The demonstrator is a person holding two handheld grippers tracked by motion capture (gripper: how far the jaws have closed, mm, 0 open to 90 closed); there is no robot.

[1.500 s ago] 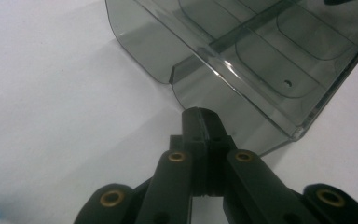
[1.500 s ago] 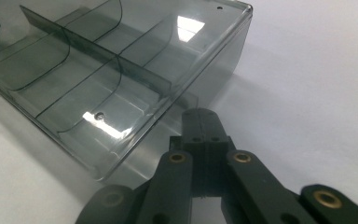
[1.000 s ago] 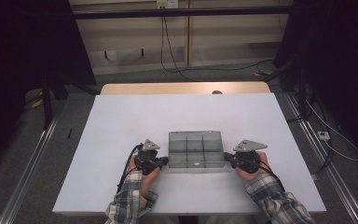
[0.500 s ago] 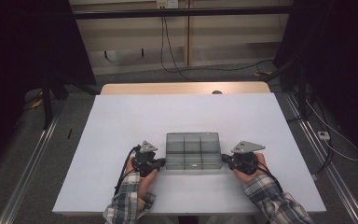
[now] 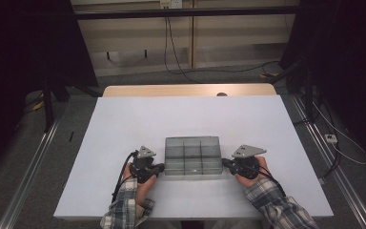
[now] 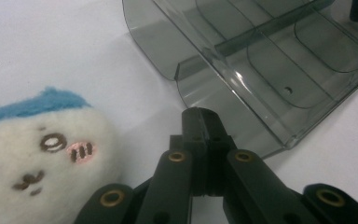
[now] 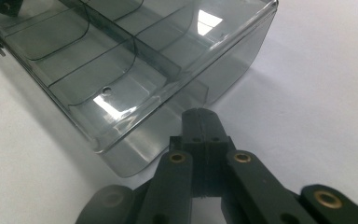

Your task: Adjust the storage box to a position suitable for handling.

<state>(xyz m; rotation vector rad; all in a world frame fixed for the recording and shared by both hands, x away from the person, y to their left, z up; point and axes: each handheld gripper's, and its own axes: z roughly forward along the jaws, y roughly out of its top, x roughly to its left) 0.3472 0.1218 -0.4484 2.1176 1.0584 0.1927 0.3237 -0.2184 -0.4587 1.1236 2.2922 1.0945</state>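
High view: organizer box (image 5: 192, 155) flat, long axis left-right.

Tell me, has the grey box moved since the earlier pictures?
Yes. The box slid slightly left and toward the person, judged against the table edges.

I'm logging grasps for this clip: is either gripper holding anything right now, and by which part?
Nothing is held. Both the left gripper and right gripper have their jaws shut empty, tips against opposite end walls of the smoky transparent plastic divided box.
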